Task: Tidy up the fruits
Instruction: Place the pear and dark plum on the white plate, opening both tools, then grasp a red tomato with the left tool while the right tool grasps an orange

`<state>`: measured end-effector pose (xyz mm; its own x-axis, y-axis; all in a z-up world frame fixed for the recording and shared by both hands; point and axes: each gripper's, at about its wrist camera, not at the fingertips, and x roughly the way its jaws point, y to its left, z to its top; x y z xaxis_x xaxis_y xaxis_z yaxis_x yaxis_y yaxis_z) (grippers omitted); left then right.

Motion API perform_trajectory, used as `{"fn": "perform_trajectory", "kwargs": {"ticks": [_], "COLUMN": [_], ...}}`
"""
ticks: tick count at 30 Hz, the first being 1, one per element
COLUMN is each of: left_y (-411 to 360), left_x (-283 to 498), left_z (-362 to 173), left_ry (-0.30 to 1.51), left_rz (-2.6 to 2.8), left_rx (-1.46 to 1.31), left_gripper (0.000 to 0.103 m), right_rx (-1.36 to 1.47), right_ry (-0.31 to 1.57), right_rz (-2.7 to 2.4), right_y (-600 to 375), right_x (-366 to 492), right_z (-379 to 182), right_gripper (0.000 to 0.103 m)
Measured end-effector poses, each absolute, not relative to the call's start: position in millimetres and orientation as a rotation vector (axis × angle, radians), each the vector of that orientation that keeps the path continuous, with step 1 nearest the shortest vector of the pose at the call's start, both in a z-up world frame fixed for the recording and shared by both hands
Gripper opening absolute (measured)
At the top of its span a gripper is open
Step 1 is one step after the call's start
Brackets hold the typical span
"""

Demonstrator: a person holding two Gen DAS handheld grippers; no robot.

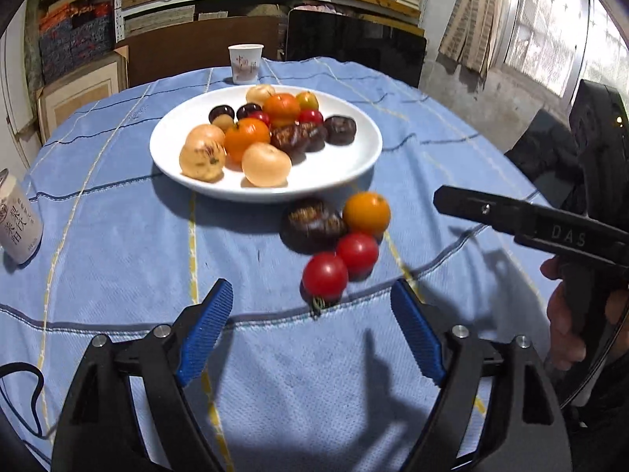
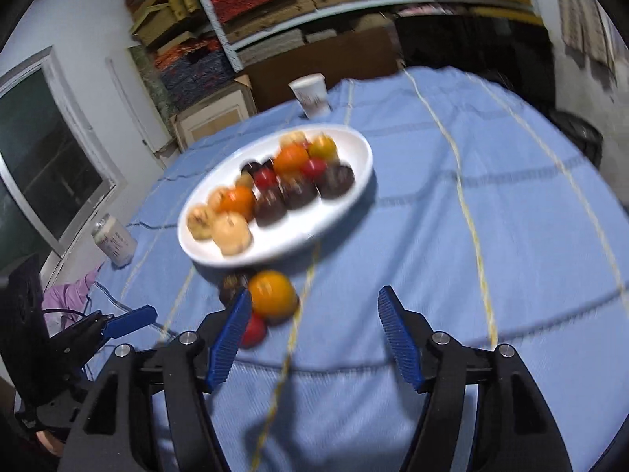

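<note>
A white plate point(image 1: 354, 165) on the blue cloth holds several fruits: pale orange, bright orange, red and dark ones. In front of it on the cloth lie a dark fruit point(image 1: 312, 222), an orange fruit point(image 1: 366, 212) and two red tomatoes point(image 1: 357, 251) point(image 1: 325, 275). My left gripper point(image 1: 311, 289) is open, and the nearer tomato sits untouched just ahead of its tips. My right gripper point(image 2: 315, 293) is also open with only bare cloth between its blue pads. The orange fruit point(image 2: 272, 295) is just beside its left pad, which partly hides a red tomato point(image 2: 253, 330). The right wrist view is blurred.
A paper cup point(image 1: 244, 63) stands behind the plate at the far edge of the table. A white can point(image 1: 17, 224) stands at the left edge. A person's hand point(image 1: 566, 326) holds the right gripper at the right. Shelves with stacked boxes rise behind the table.
</note>
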<state>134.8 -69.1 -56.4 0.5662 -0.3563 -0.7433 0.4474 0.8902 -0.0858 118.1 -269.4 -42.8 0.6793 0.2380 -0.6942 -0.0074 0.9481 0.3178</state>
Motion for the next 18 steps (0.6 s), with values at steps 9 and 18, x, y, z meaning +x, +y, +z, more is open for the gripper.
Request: {"fn": "perform_trajectory", "kwargs": {"ticks": [9, 18], "left_y": [-85.8, -82.6], "left_x": [140.3, 154.7], "left_z": [-67.2, -79.5], "left_ry": [0.840, 0.904], "left_rz": [-0.443, -0.476], "left_rx": [0.186, 0.118], "left_gripper": [0.058, 0.041], "right_rx": [0.047, 0.038], "right_ry": [0.716, 0.735], "right_rz": [0.075, 0.078], "right_y": [-234.6, -234.5], "right_x": [95.5, 99.3], "right_z": [-41.9, -43.9], "right_gripper": [0.067, 0.067]}}
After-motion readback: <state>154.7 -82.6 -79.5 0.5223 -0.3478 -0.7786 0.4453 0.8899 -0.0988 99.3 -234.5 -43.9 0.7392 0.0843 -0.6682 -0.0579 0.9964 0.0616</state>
